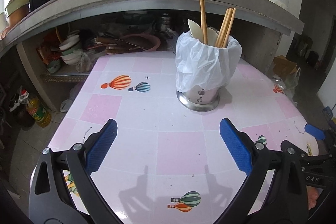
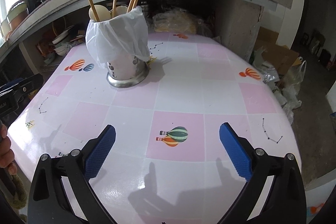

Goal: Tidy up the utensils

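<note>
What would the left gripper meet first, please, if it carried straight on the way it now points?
Probably the bare pink table top: the open left gripper points downward, short of the steel utensil holder, though depth is unclear.

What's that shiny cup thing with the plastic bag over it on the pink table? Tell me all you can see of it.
The utensil holder is a shiny metal cup with small holes in its wall and a flared round foot. It stands upright on the pink checked table. A thin white plastic bag lines it and drapes down over most of its outside. Wooden chopsticks and pale spoons stick up out of it. Neither pair of tongs touches it.
</note>
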Tool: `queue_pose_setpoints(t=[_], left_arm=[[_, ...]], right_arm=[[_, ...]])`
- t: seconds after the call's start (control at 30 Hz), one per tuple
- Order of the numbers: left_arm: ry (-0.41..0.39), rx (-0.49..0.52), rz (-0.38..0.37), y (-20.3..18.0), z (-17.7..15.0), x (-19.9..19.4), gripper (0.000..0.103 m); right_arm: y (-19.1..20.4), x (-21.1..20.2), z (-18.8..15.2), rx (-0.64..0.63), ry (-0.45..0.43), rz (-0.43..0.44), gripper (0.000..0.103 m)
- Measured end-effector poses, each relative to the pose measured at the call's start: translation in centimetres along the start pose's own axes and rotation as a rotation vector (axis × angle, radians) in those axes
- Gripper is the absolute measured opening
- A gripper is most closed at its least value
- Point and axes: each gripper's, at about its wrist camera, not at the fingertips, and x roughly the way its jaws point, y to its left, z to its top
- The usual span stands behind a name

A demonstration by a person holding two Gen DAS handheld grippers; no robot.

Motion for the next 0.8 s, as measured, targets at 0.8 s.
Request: queue_pose_setpoints(t=[0.8], left_arm=[[0.029,0.018,-0.103,-1.5,-0.9,-1.1,0.095]], right_arm=[[0.0,-2.1,-0.6,-0.003,-0.082,0.007,0.096]])
